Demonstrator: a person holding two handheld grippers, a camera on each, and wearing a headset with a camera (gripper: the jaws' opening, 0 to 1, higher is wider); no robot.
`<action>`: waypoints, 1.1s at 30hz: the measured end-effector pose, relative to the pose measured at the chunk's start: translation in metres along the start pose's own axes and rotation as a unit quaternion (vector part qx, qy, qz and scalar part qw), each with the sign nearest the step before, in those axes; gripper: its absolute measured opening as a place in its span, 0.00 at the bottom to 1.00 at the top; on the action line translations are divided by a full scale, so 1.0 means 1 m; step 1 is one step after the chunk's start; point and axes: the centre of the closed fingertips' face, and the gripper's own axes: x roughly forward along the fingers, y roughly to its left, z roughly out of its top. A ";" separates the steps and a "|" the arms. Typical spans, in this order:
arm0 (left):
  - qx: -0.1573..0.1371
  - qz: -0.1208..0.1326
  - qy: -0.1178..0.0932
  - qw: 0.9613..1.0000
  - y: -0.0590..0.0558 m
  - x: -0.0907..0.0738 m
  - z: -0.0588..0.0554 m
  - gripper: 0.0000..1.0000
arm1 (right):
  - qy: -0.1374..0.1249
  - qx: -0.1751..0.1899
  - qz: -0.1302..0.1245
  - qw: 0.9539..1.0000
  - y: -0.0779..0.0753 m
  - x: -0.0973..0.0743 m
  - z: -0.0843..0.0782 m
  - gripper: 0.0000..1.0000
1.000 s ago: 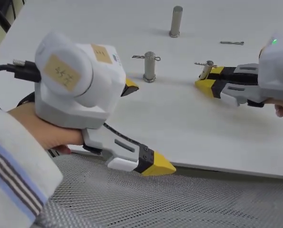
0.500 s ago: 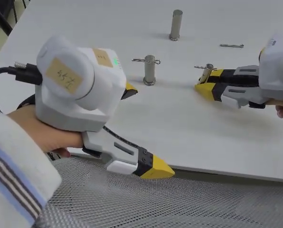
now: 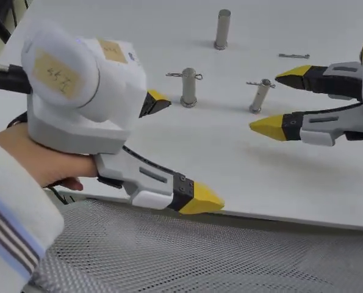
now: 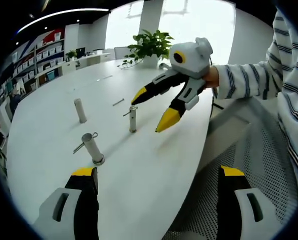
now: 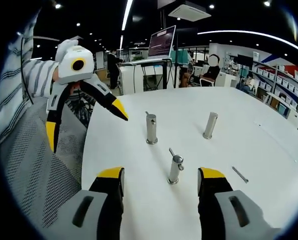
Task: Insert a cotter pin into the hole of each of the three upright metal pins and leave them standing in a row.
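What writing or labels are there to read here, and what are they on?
Round tan sticker on the left gripper: handwritten marks, too blurred to read.
Second tan sticker on its top: blurred, unreadable.
Monitor in the background, right gripper view: text too small to read.
Nothing legible enough to quote.

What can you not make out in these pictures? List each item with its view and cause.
Far pin, head view: hole too small to see.
Right tool, head view: body cut off by the right edge.
Loose cotter pin, right gripper view: too small to show its shape.
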 end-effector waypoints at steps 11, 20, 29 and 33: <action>-0.050 -0.002 -0.098 0.994 0.005 -0.016 0.046 0.99 | -0.004 0.059 -0.032 0.998 0.004 -0.032 0.001 0.80; -0.055 0.016 -0.091 0.994 0.015 -0.008 0.045 0.99 | -0.011 0.093 -0.078 0.993 -0.002 -0.060 0.001 0.95; -0.059 0.021 -0.090 0.994 0.021 -0.009 0.052 0.99 | -0.011 0.150 -0.124 0.981 -0.006 -0.080 -0.012 0.98; -0.052 0.028 -0.091 0.994 0.030 -0.011 0.059 0.99 | -0.014 0.162 -0.129 0.978 -0.005 -0.081 -0.012 0.98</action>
